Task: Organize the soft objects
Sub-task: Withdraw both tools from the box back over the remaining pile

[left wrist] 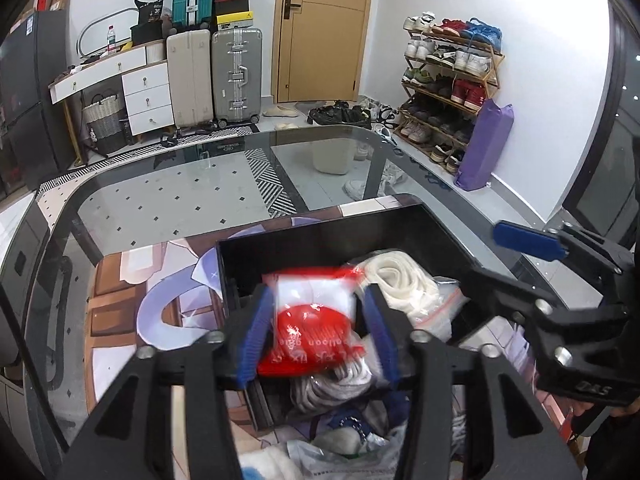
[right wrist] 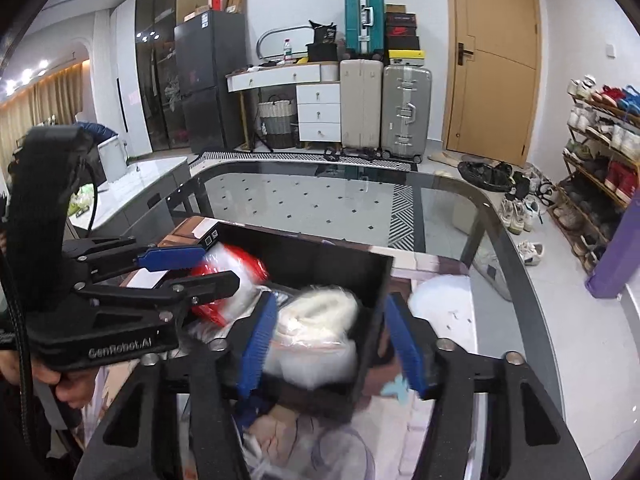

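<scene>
A red-and-white plastic packet (left wrist: 310,320) was seen between the blue pads of the left gripper (left wrist: 316,334), over the near edge of the black box (left wrist: 320,232). Its film was glossy and crinkled, white in the upper half and red in the lower, with white lettering printed across the red part. The packet's long axis ran away from the camera, its top edge pointing into the box and tilted slightly to the right. The left jaws were set narrowly and the pads appeared to press the packet's sides, though the left-wrist view was motion-blurred there.

A cream coiled rope in a clear zip bag (left wrist: 404,284) was lying inside the box, just right of the packet. More bagged soft items (left wrist: 340,432) were heaped in front of the box on a printed mat (left wrist: 132,300) covering the glass table (left wrist: 200,192).

The right gripper (right wrist: 332,344) was held wide apart above the box's right part, with nothing between its pads (right wrist: 256,348).
</scene>
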